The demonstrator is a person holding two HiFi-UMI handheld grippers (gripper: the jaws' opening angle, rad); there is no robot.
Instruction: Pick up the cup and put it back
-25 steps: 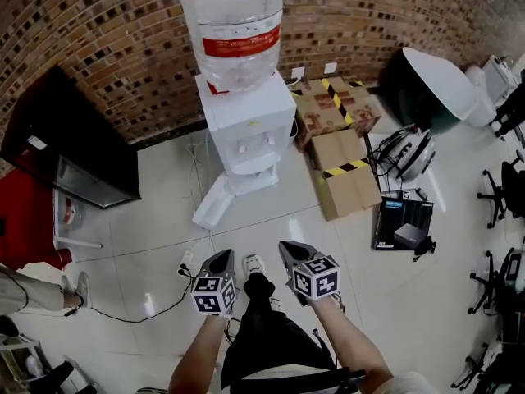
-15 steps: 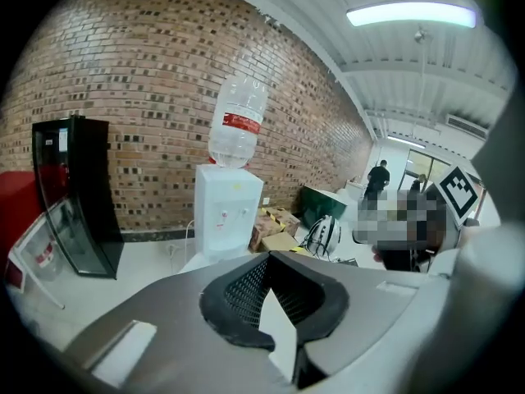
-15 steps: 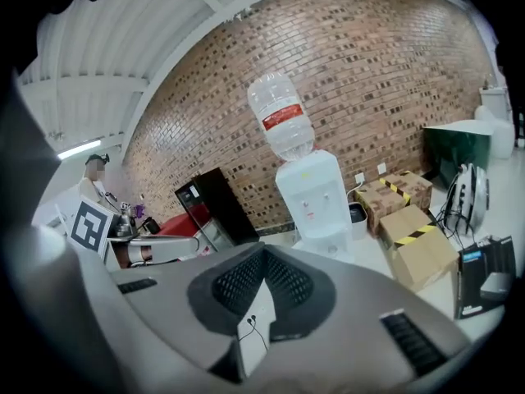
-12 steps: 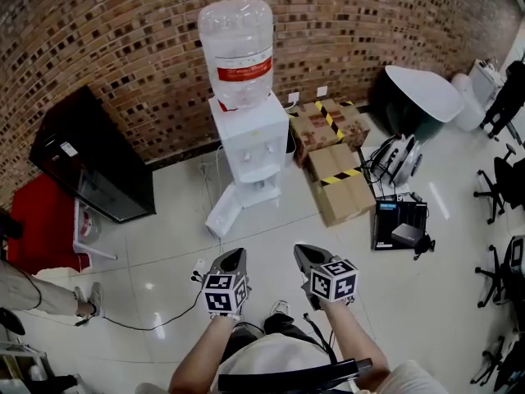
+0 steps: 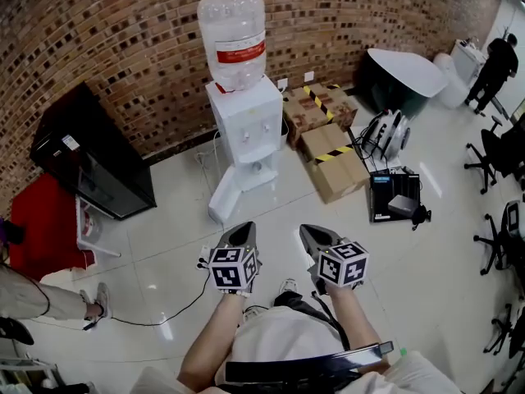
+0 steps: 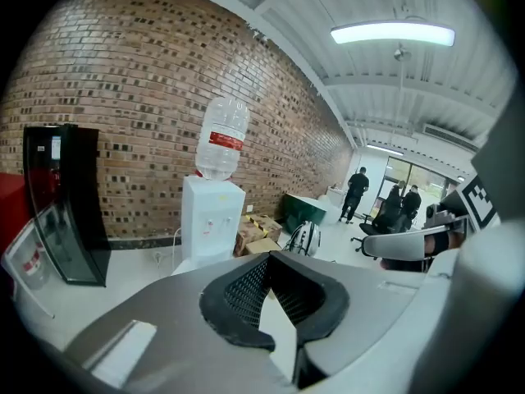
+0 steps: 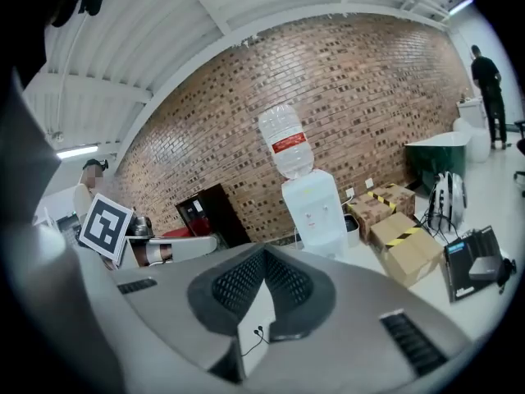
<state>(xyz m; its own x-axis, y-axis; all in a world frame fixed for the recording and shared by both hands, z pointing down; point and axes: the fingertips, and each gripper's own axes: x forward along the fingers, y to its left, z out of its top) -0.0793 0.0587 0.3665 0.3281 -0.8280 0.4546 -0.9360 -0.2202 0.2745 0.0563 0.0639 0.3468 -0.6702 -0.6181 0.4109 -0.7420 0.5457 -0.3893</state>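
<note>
No cup shows in any view. A white water dispenser (image 5: 246, 130) with a clear bottle (image 5: 232, 35) on top stands against the brick wall, some way ahead of me. Its door (image 5: 223, 195) hangs open at the foot. My left gripper (image 5: 244, 229) and right gripper (image 5: 310, 233) are held side by side at waist height over the floor. Both point toward the dispenser and are far short of it. In the left gripper view the left gripper (image 6: 271, 258) has its pads together with nothing between them. The right gripper (image 7: 262, 254) looks the same in its own view.
Taped cardboard boxes (image 5: 328, 150) lie right of the dispenser, with a black box (image 5: 392, 206) beside them. A black cabinet (image 5: 90, 158) and a red stand (image 5: 37, 224) are at the left. A cable (image 5: 176, 306) crosses the tiles. Office chairs (image 5: 500, 150) and people stand at the right.
The dispenser now lies farther off and higher in the head view, and more of the room shows. Both grippers stay side by side and shut.
</note>
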